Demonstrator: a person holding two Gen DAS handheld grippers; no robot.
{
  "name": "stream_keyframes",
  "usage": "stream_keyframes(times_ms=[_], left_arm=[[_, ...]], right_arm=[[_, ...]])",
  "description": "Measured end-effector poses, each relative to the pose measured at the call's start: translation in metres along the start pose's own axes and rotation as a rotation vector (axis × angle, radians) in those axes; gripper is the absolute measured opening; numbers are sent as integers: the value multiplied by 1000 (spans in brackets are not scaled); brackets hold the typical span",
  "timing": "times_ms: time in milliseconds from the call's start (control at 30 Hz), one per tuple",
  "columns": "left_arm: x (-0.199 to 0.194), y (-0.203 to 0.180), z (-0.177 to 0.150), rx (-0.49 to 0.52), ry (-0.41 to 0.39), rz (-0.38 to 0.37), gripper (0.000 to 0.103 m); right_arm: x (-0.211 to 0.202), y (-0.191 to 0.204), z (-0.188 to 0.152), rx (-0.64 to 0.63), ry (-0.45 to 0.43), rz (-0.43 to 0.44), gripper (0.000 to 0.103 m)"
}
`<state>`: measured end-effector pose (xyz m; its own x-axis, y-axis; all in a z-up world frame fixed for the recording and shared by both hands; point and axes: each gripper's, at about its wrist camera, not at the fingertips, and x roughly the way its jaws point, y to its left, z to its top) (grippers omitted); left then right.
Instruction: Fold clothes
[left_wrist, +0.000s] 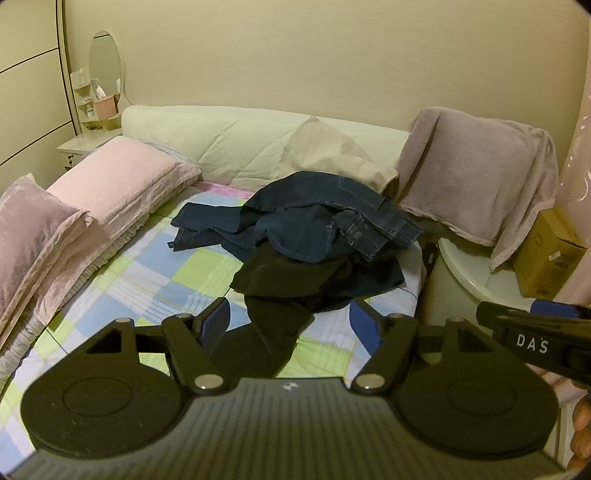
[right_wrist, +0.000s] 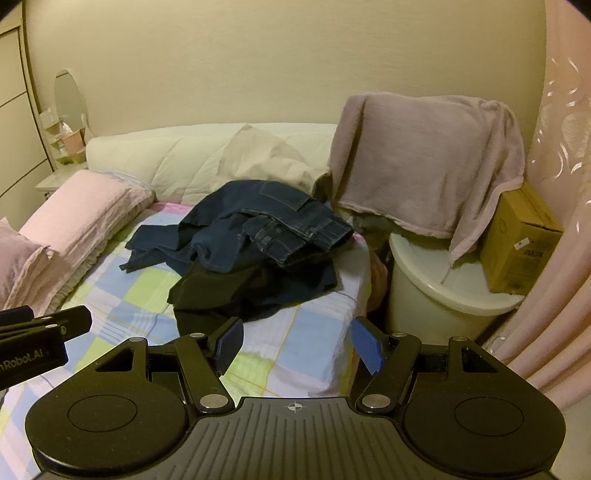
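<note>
A crumpled pair of dark blue jeans lay heaped on the bed, toward its far right part, on top of a black garment whose one end trailed down toward the near edge. The bed carried a checked sheet of blue, green and white squares. Both pieces were unfolded and tangled together (the waistband and belt loops of the jeans faced up on the right side of the heap).

The left gripper hovered above the near part of the bed, its blue-padded fingers set wide apart with nothing between them; the trailing end of the black garment showed beyond the gap. The right gripper hovered just to its right, over the bed's right edge, its fingers likewise spread and empty. Neither touched the clothes.

Two pink pillows lay along the left side of the bed. A cream headboard stood behind. To the right, a mauve towel hung over something above a white tub, beside a cardboard box.
</note>
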<state>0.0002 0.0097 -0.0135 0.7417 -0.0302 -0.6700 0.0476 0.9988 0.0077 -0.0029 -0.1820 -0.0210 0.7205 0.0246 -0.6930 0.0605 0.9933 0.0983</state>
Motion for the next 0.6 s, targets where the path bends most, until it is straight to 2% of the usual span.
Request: stream_keyframes(times_ms=[600], left_arm=[[20, 11, 1, -16, 42, -5, 68]], right_arm=[[20, 3, 6, -9, 23, -2, 68]])
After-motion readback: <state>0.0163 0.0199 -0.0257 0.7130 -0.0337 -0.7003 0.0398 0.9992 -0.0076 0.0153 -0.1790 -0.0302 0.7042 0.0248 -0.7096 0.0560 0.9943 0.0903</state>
